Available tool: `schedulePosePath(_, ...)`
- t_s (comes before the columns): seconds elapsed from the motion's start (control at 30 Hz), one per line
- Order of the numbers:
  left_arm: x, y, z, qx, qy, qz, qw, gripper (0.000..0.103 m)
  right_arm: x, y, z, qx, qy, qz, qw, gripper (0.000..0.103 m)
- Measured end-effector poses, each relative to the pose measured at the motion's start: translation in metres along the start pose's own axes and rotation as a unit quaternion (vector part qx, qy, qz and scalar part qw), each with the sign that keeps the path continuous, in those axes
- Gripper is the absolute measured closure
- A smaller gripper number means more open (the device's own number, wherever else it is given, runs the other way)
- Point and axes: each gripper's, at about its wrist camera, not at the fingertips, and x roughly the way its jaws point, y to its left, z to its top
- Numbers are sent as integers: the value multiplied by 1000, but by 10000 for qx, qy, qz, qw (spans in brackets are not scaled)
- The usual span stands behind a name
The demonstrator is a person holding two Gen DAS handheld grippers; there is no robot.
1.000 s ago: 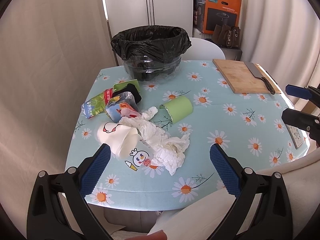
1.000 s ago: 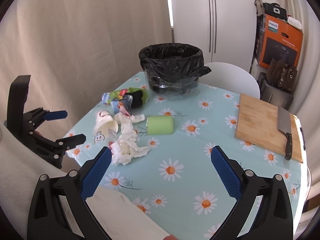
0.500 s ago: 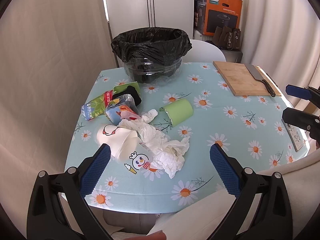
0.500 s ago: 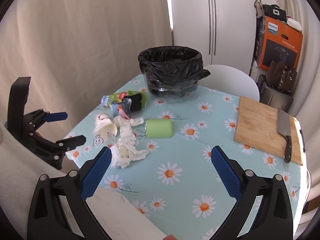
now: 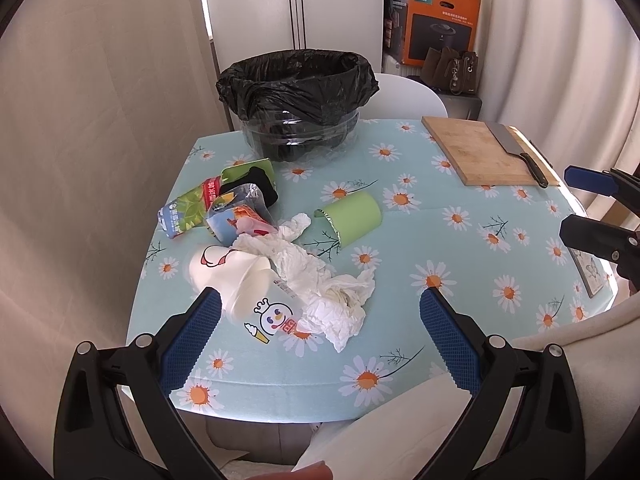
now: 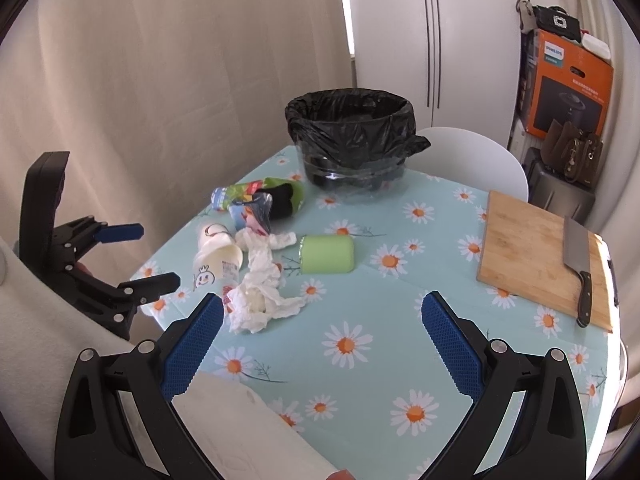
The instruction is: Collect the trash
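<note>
I'm holding both grippers, left gripper [image 5: 320,320] and right gripper [image 6: 322,322], spread apart over the daisy tablecloth [image 6: 360,360], facing the black-lined bin [image 6: 352,136] and beige curtains [image 6: 160,80].

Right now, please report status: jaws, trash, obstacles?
Both jaws open, empty. Crumpled tissue, white cup, green cup on table, bin behind. Path clear.

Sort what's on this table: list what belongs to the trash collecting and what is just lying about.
For the job:
crumpled tissue
white paper cup
green cup
snack wrappers
bin with black bag

Lying about:
wooden cutting board
cleaver
orange box
brown bag

Left gripper and right gripper are open, holding nothing.
</note>
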Motion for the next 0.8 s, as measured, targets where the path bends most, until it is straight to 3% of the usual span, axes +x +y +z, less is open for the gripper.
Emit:
schedulePosePath(0.4, 0, 2, -1, -9, 10, 59, 10000, 6, 4, 1, 2, -88, 30, 51, 9999, 8)
schedulePosePath(0.8, 5, 4, -9, -167, 263, 28, 9995, 6, 9, 1, 1, -116, 186, 162, 9996, 8)
